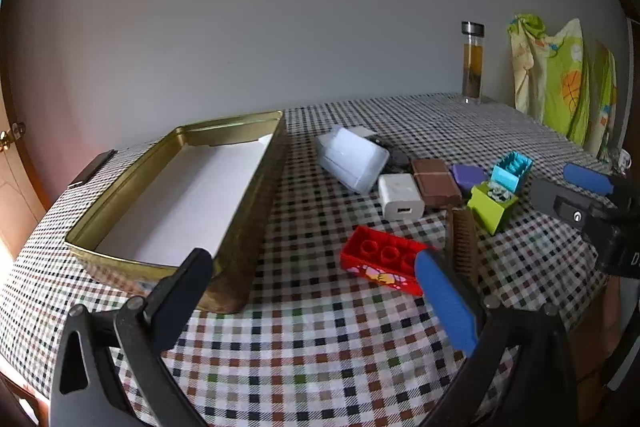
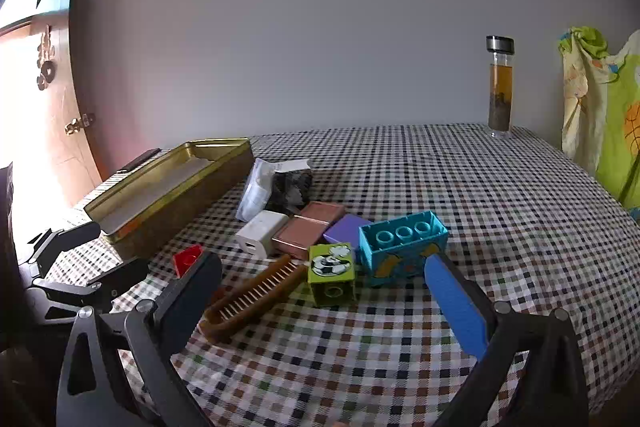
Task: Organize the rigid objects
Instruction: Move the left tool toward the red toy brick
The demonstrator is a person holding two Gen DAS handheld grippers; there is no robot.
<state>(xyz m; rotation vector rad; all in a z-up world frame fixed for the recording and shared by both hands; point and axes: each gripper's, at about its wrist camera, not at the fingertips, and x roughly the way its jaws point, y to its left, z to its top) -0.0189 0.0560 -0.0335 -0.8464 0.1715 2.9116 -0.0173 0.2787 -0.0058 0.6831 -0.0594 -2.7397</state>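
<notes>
Currently both released: left gripper (image 1: 316,291) above red brick (image 1: 382,259), right gripper (image 2: 324,287) over comb (image 2: 256,297), gold tin (image 1: 180,203) alongside on surface (image 1: 320,347).

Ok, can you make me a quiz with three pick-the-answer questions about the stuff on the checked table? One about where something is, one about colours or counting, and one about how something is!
1. Where does the glass bottle stand?
A. inside the gold tin
B. at the far edge of the table, by the wall
C. on top of the blue brick

2. What colour is the brick with the panda picture?
A. green
B. red
C. white

3. How is the gold tin?
A. shut with a lid
B. full of bricks
C. open, with only white lining showing inside

Answers:
1. B: it stands alone at the back, away from the pile of things.
2. A: its sides are lime green around the panda picture.
3. C: no lid is on it, and no toy lies inside.
</notes>
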